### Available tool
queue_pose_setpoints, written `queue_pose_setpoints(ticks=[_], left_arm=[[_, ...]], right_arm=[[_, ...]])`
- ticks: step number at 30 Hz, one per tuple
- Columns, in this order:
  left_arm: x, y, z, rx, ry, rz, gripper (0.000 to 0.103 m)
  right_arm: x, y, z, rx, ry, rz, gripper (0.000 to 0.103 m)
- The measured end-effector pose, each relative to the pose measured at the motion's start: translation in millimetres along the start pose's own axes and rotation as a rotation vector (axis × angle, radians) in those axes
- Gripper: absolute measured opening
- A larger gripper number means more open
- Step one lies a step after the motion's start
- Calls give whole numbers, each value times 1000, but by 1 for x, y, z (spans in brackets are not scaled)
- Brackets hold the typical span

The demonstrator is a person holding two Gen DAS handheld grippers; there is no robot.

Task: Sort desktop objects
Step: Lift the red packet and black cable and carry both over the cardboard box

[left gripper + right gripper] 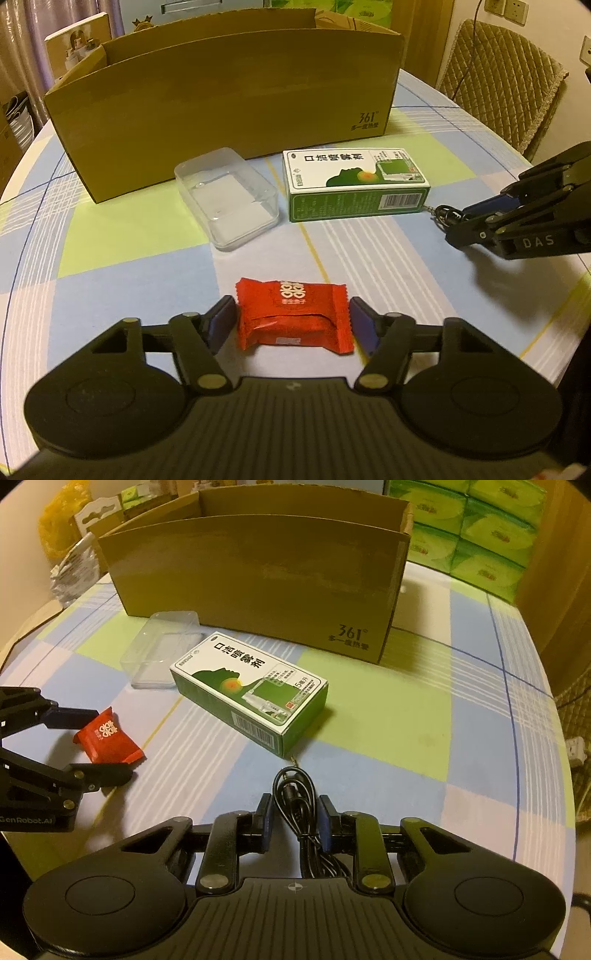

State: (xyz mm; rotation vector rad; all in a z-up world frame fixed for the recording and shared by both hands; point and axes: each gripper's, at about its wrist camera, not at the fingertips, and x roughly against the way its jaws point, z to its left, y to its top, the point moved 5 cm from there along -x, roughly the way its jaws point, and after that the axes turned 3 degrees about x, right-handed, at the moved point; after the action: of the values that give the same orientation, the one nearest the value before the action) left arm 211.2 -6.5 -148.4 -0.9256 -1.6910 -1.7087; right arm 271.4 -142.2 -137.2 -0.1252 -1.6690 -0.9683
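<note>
While the left tongs [291, 319] rest low on the checked cloth of the table [129, 254], their two blue-padded fingers [221, 323] stand wide on either side of a red candy packet [293, 317], close to its crimped ends but not clearly pressing them. The packet lies flat near the table's front edge. Farther in, toward the middle of the table, a clear plastic box [227, 197] sits upside-down or lidded, I cannot tell which, and just beside it lies a green and white spray carton [354, 182] on its broad face. Behind both, a brown cardboard box [221, 99] with an open top stands along the far edge, its long wall facing the cameras. The right tongs [295, 821] are drawn narrow around a black coiled cable [295, 797], whose loop rises between the pads and whose small plug lies near the corner of the carton; whether the pads actually pinch the cable is hard to judge from this angle, since a slight gap seems to show on the left. From the left wrist view the right tongs reach in from the table's right edge, just beside the carton's barcode end. Stacks of green tissue packs [476, 524] stand beyond the far right corner.
</note>
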Motion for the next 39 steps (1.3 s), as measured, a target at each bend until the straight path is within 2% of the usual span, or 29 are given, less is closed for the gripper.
queue_pose_setpoints(ticks=[2,3,8,16,26,33,39], left_arm=[[1,0,-2,-7,-2,0,51],[2,0,-2,-8,-1,-1,43],[9,-1,-4,-12,-3,-6,36],[30,1,-4,13,-11,-44,35],[56,18,2,24,4,-95,35],[74,43,14,30,15,-147,35],[89,81,32,12,45,-201,35]], right_arm=[[2,-2,1,-10,-5,-2,20],[3,-2,2,-19,-6,-3,20],[14,-7,4,-87,8,-32,20],[43,-8,5,-208,37,-98,20],[67,5,10,-223,46,-150,20],[82,30,12,-218,57,-197,20],[98,68,10,-181,56,-259,20]])
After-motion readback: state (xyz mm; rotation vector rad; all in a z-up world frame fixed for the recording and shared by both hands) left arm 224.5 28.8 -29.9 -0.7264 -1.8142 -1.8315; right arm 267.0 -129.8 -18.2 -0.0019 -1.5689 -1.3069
